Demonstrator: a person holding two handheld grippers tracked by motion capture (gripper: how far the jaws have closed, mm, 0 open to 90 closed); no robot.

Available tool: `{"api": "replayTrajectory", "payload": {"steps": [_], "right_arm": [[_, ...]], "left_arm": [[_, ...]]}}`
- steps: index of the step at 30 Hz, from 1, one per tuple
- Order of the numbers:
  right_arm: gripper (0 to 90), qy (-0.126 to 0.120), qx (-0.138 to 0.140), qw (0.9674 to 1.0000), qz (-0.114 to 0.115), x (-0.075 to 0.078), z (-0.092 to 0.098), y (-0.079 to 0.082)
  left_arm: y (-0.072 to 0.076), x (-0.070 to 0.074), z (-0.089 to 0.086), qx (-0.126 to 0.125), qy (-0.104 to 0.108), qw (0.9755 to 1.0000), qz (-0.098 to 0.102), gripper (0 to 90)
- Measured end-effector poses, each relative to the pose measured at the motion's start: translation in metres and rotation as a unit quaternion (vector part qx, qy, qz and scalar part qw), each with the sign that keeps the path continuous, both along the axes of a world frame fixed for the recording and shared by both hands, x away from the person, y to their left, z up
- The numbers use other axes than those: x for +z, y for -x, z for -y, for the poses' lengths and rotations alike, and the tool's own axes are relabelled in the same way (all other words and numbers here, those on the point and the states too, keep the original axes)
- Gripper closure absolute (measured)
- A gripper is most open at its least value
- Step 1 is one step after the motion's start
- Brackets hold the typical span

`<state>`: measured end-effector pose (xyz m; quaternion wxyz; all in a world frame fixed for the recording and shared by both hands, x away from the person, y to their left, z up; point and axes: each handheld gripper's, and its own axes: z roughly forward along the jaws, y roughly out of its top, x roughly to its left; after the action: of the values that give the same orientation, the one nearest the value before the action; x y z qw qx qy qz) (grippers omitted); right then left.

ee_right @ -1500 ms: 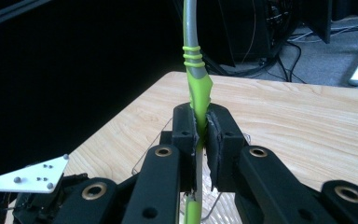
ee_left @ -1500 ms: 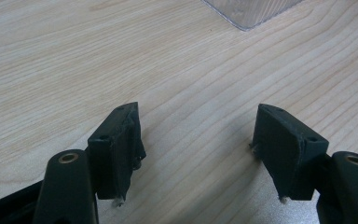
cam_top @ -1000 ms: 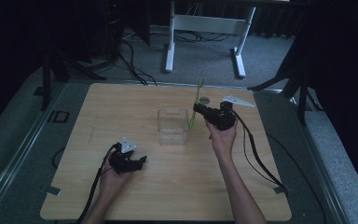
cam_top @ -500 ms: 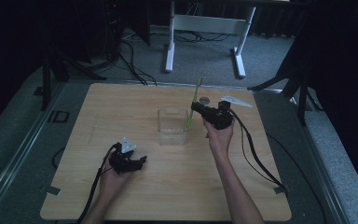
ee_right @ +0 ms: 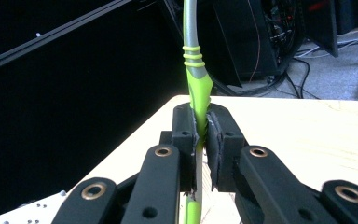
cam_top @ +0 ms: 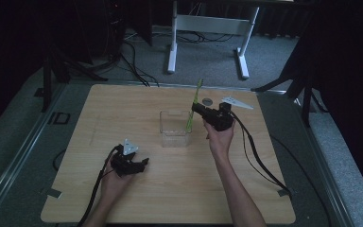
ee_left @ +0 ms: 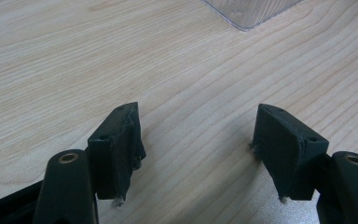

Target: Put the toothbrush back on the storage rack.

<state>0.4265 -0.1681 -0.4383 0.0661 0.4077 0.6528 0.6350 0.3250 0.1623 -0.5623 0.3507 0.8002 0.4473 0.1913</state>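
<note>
— Two grippers on the wooden table (cam_top: 123,109). Left gripper (cam_top: 144,162)?

— Resting near the table's near-left, jaws spread wide, nothing between the pads (ee_left: 116,149). Bare wood ahead, with one corner of the clear container (ee_left: 251,11) just beyond.

— And the right gripper (cam_top: 194,109)?

— Raised right of centre, jaws clamped tight on a green and grey toothbrush (ee_right: 198,88).

— Position of the toothbrush?

— Nearly upright, slightly tilted, rising above the jaws and dropping below them. Lower end at the right edge of the clear container (cam_top: 175,127), possibly inside; hard to judge from the high view.

— Anything else?

— Small dark disc (cam_top: 207,101) on the far side, just behind the right gripper.
</note>
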Motion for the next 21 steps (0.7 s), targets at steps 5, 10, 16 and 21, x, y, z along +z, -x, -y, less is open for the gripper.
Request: {"api": "replayTrajectory", "payload": {"steps": [5, 10, 16, 21], "right_arm": [[82.1, 0.002, 0.005, 1.0, 0.0, -0.003, -0.002, -0.002], [81.9, 0.015, 0.005, 0.9999, 0.003, -0.007, -0.006, -0.003], [81.8, 0.021, 0.004, 0.9997, 0.009, -0.01, -0.007, -0.003], [81.6, 0.03, 0.004, 0.9994, 0.018, -0.011, -0.009, -0.003]], "left_arm": [[0.0, 0.0, 0.0, 0.0, 0.0, 1.0, 0.0, 32.4], [0.0, 0.0, 0.0, 0.0, 0.0, 1.0, 0.0, 32.4], [0.0, 0.0, 0.0, 0.0, 0.001, 1.0, 0.0, 32.4], [0.0, 0.0, 0.001, 0.0, 0.001, 1.0, 0.0, 32.4]]}}
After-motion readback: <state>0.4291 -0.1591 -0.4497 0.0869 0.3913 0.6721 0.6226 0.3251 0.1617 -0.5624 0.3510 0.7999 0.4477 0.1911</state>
